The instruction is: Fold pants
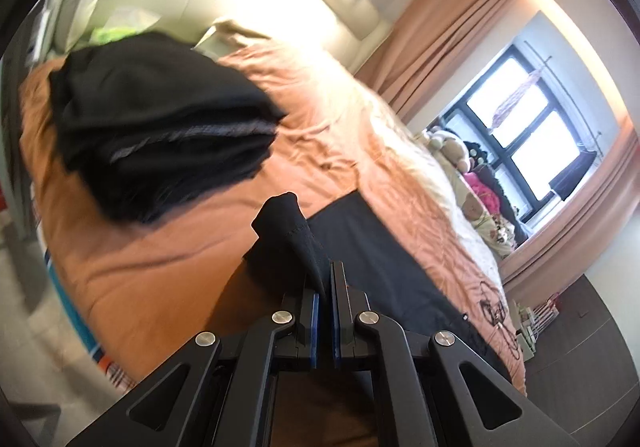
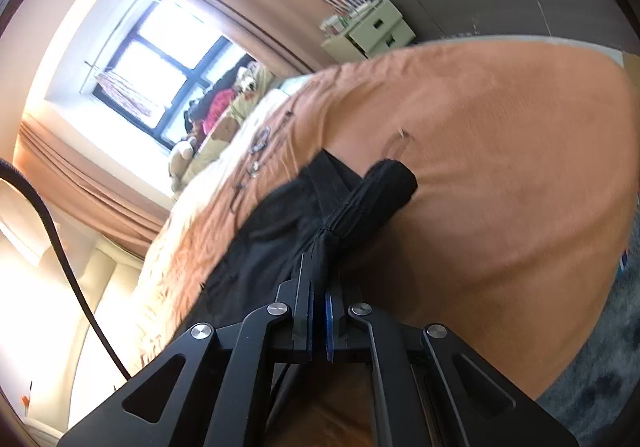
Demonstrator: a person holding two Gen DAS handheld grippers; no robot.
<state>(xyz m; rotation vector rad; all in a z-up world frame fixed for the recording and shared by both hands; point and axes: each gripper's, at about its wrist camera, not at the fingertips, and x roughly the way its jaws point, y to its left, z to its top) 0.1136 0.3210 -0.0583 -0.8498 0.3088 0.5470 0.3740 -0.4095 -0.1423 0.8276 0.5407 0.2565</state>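
Black pants (image 1: 384, 259) lie on an orange bedspread (image 1: 160, 271). My left gripper (image 1: 325, 271) is shut on a stitched hem corner of the pants (image 1: 280, 219), which sticks up past the fingertips. In the right wrist view, my right gripper (image 2: 320, 259) is shut on the bunched waistband of the pants (image 2: 376, 187), with the rest of the pants (image 2: 272, 247) trailing left over the bedspread (image 2: 500, 207). Both views are tilted and blurred.
A pile of black clothes with a grey stripe (image 1: 160, 127) sits further up the bed. Stuffed toys (image 1: 480, 187) line the bed's window side. A small drawer unit (image 2: 372, 31) stands by the dark floor. A black cable (image 2: 60, 247) hangs at the left.
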